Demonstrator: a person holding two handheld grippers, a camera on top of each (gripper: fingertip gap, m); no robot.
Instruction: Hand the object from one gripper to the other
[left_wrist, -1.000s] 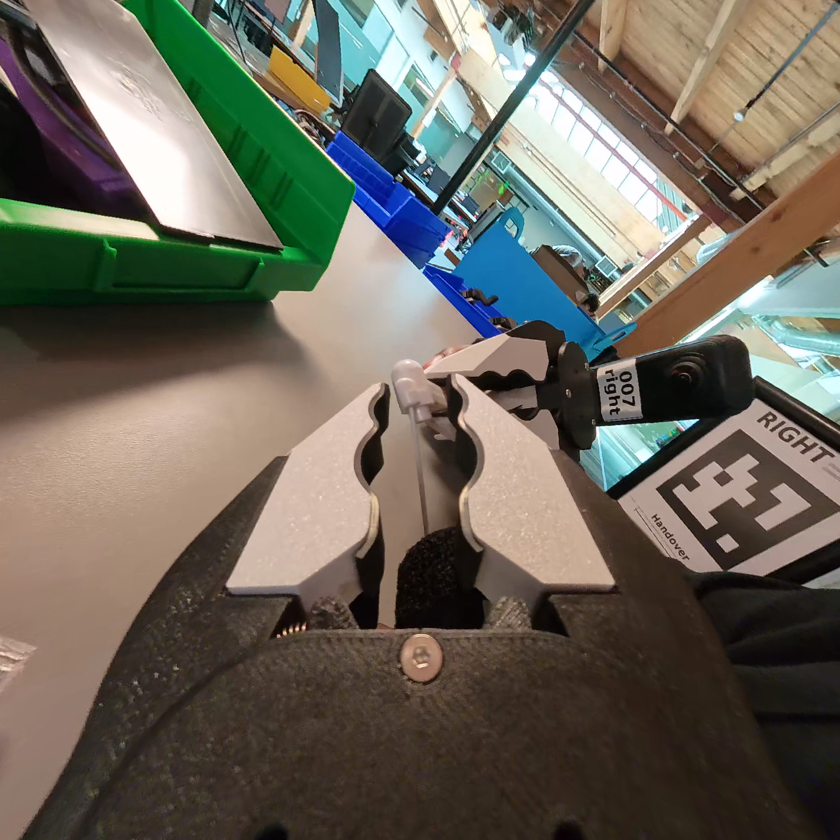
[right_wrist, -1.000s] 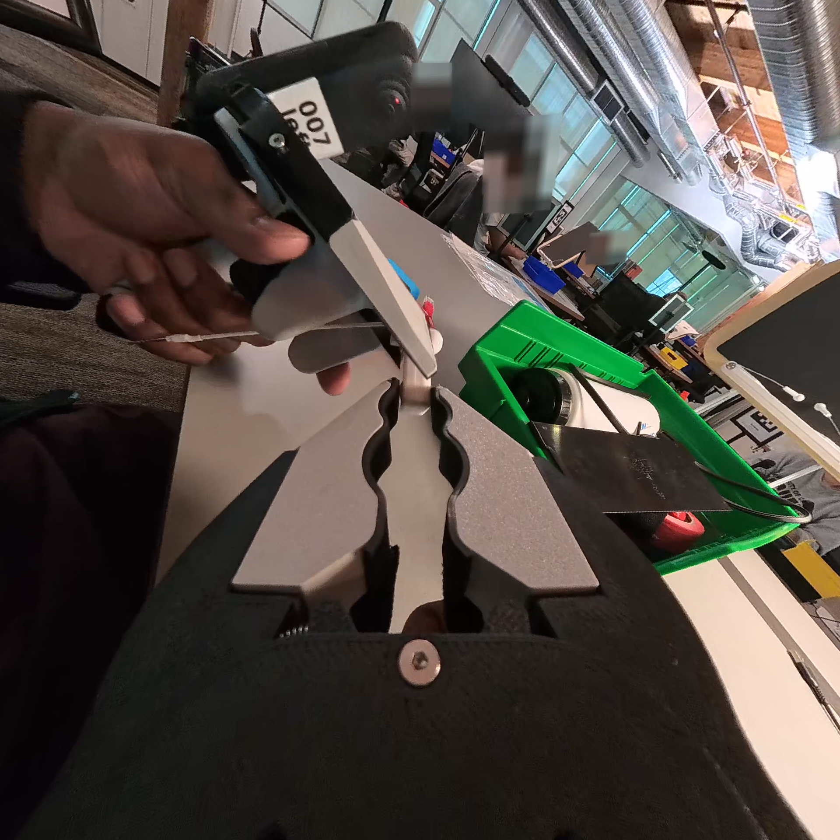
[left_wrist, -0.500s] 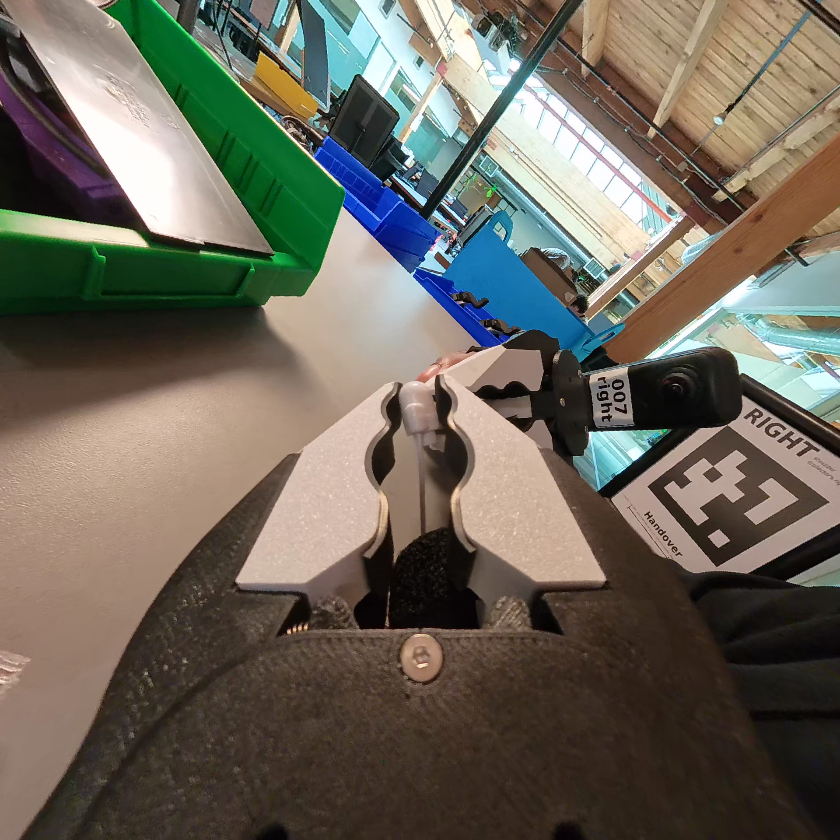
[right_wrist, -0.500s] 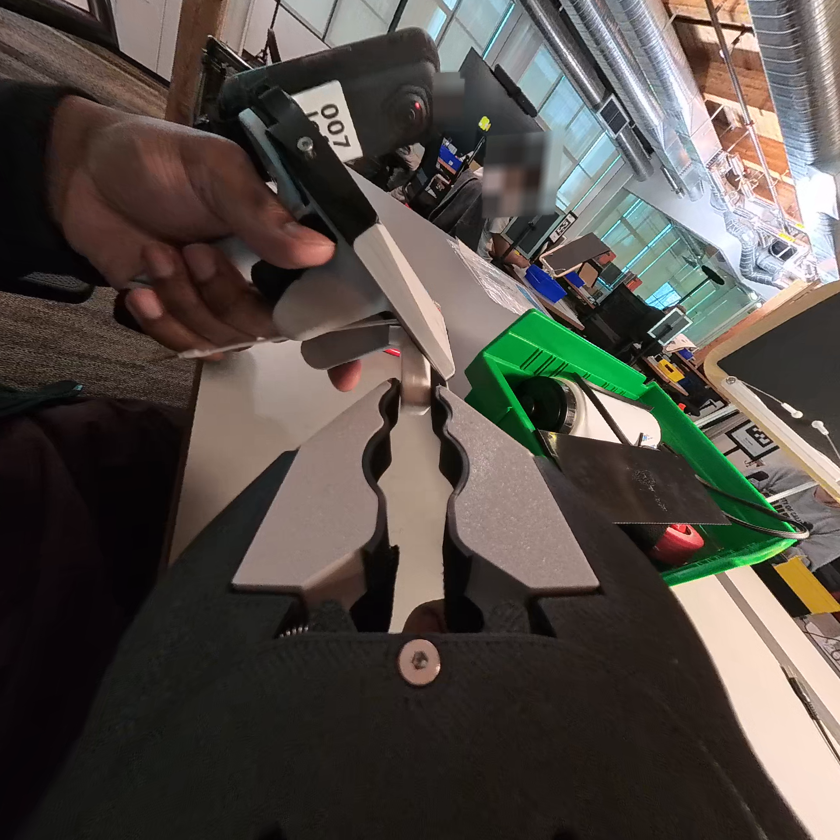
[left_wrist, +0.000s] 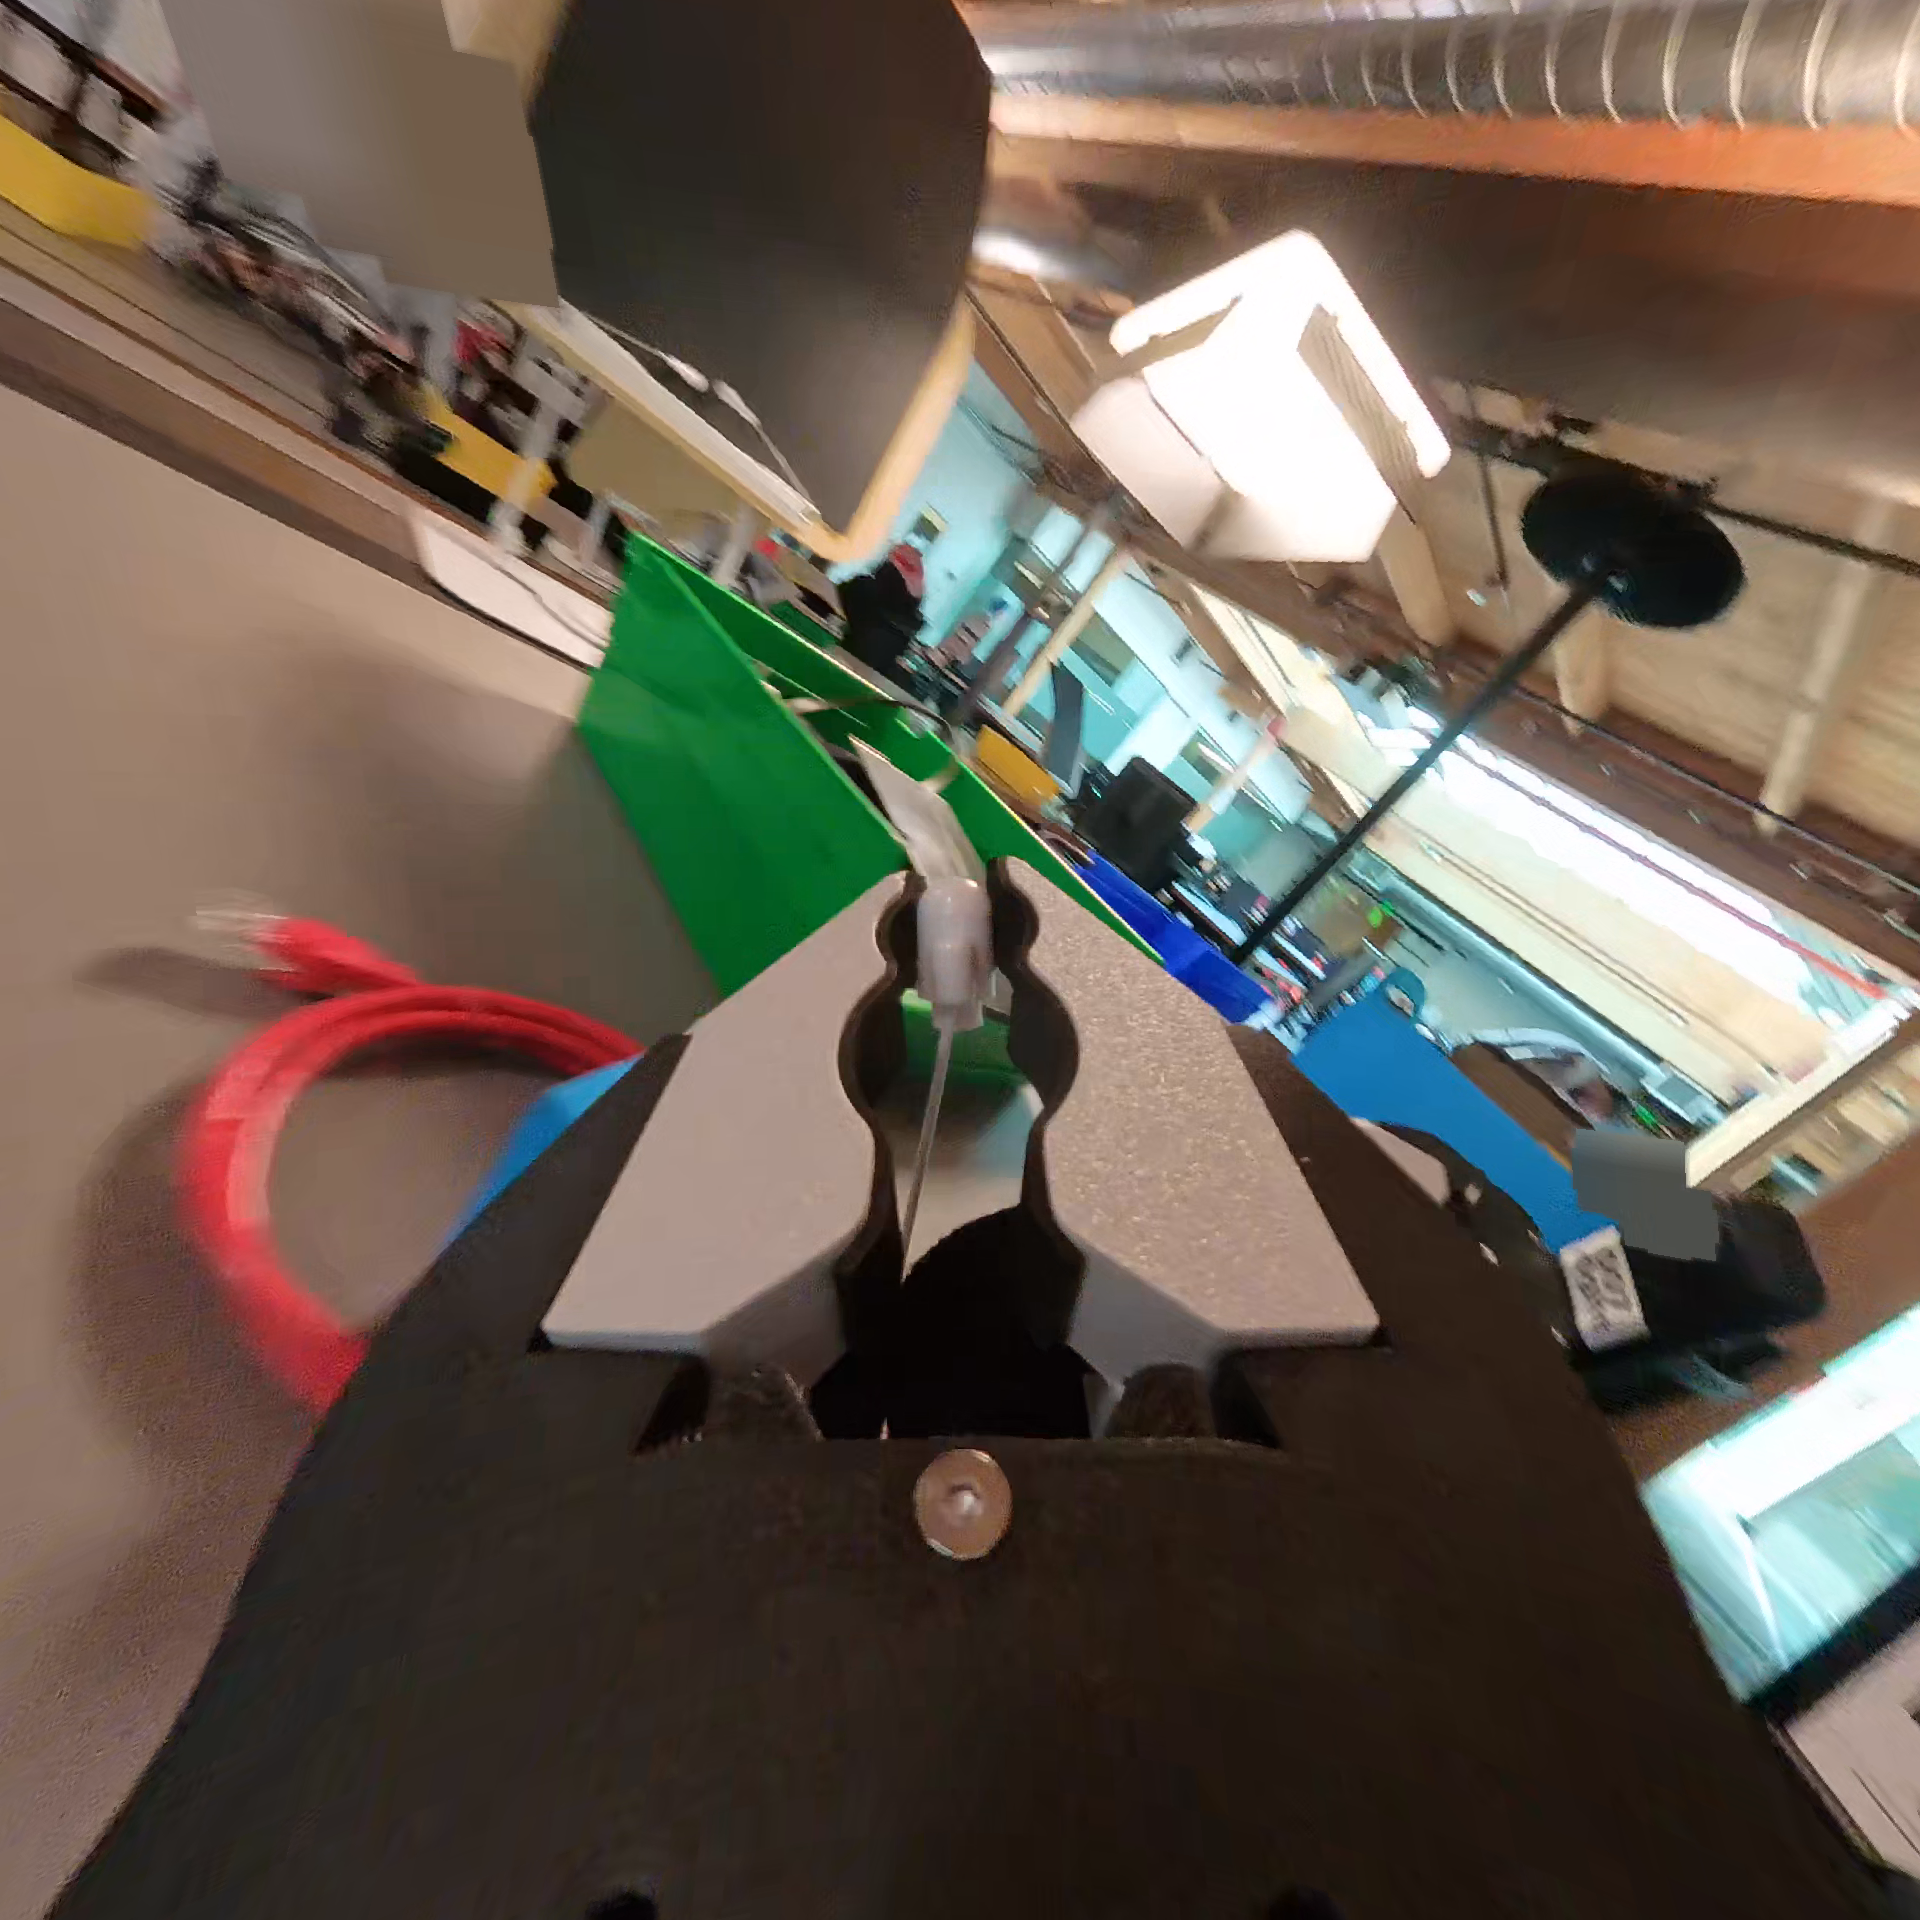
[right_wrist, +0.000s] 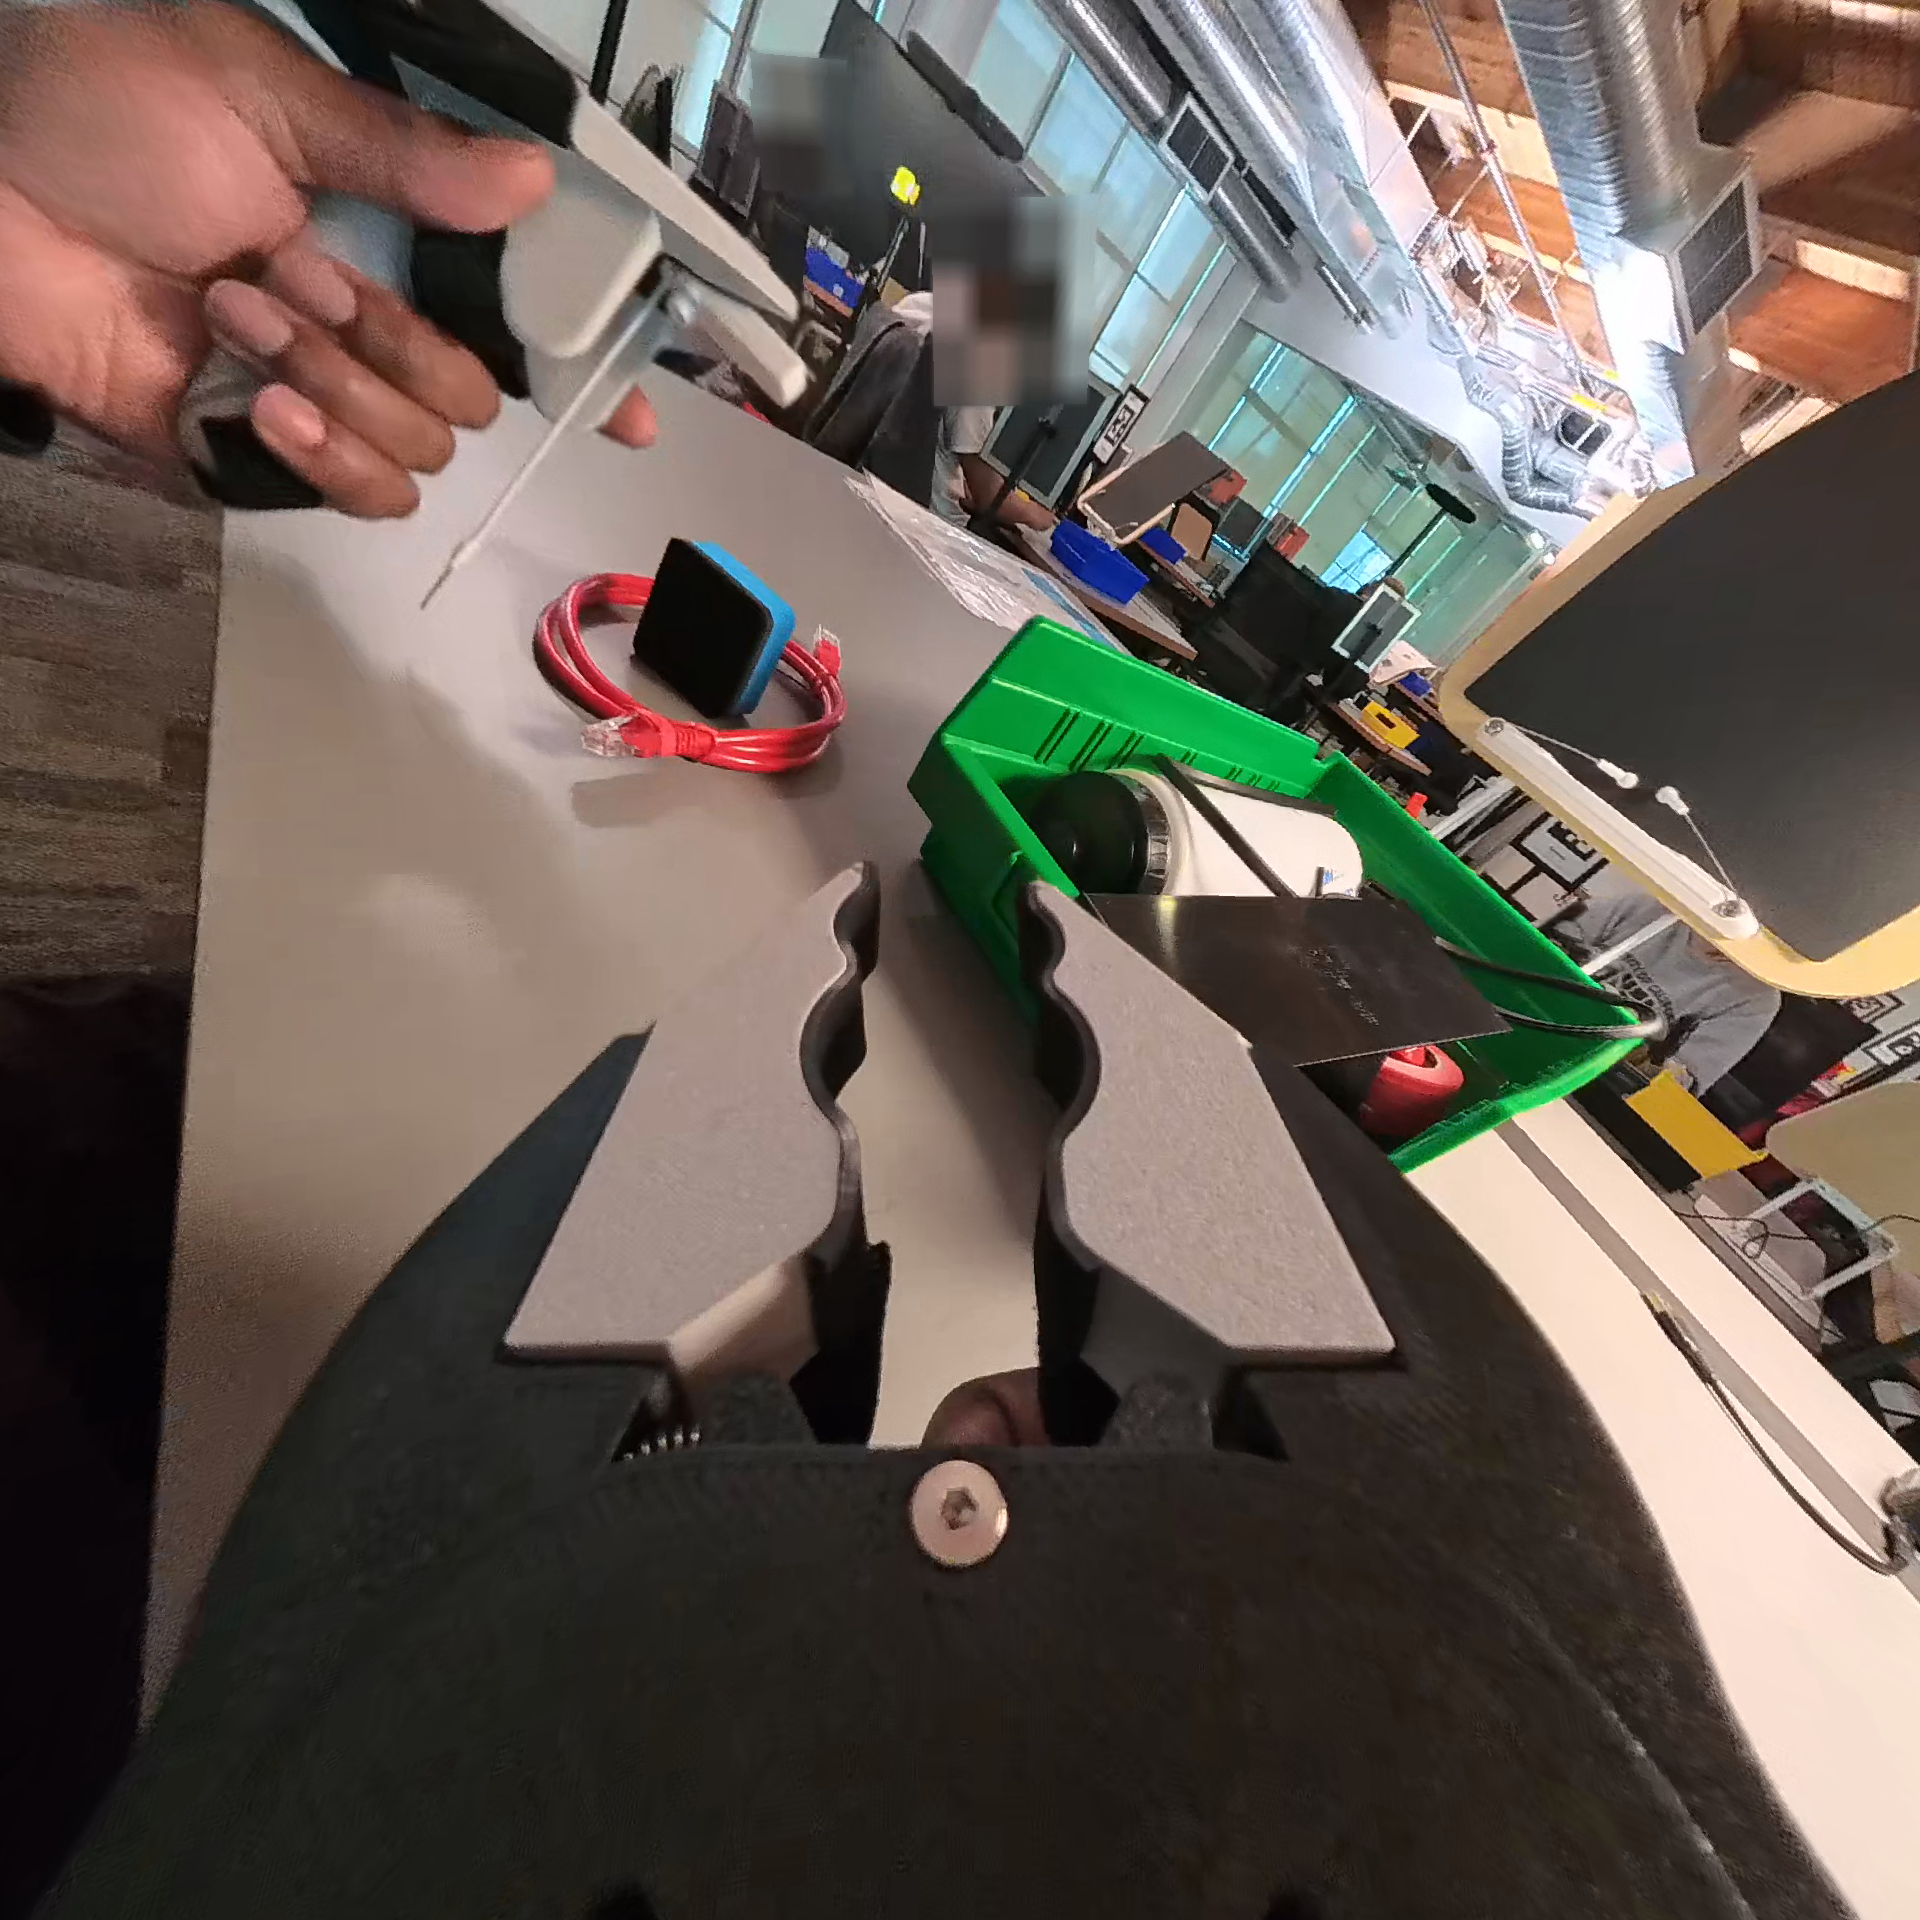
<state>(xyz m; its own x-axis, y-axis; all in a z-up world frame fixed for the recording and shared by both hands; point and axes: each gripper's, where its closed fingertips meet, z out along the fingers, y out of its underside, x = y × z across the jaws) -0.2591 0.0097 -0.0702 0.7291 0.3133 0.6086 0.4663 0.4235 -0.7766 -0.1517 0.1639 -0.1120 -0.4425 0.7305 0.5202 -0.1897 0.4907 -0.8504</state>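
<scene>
Handover looked done: left gripper clamped the thin probe, right gripper gaped empty, next probably set-down

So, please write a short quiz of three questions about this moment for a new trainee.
1. True or false: the right gripper is shut on the thin white tool.
2. Which gripper holds the tool: A) left B) right C) neither?
3. What lies inside the coil of the red cable?

Key: 1 false, it is open and empty. 2 A. 3 a blue block with a black face.
</scene>
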